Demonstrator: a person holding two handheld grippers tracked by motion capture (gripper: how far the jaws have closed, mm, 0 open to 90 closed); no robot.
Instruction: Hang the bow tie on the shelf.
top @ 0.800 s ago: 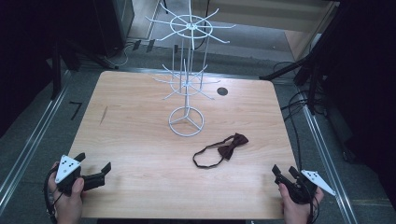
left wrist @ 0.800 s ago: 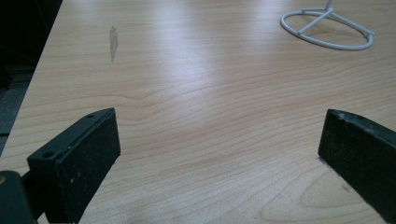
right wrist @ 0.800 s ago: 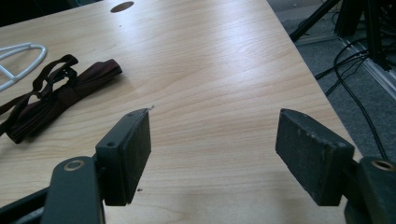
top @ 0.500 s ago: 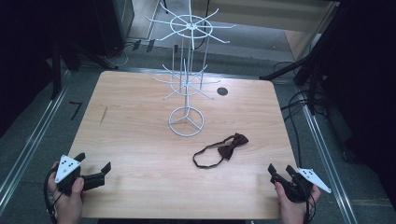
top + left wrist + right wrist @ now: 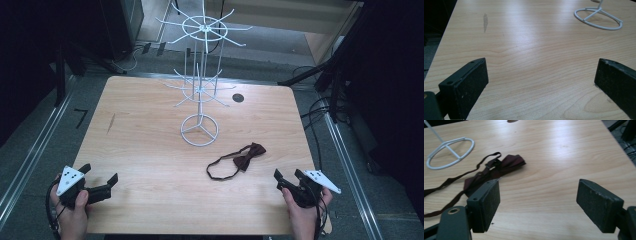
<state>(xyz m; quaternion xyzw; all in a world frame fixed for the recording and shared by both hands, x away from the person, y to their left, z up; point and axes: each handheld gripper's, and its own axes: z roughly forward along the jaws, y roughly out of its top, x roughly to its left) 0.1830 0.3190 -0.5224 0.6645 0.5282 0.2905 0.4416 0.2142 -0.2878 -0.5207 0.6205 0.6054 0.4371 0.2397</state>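
High view: your right tool [image 5: 289,181], jaws spread, has edged left toward the bow tie [image 5: 247,156]; left tool [image 5: 98,183] stays spread, so grasping probably comes next.

We found one readable mark: a dark "7" [image 5: 81,118] on the grey floor [image 5: 45,145], just left of the counter's [image 5: 150,150] far-left part. Nothing else carried legible text.

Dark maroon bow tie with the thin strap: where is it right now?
The dark maroon bow tie lies flat on the wooden table, right of centre in the high view, between the white wire rack's ring base and the open right gripper.
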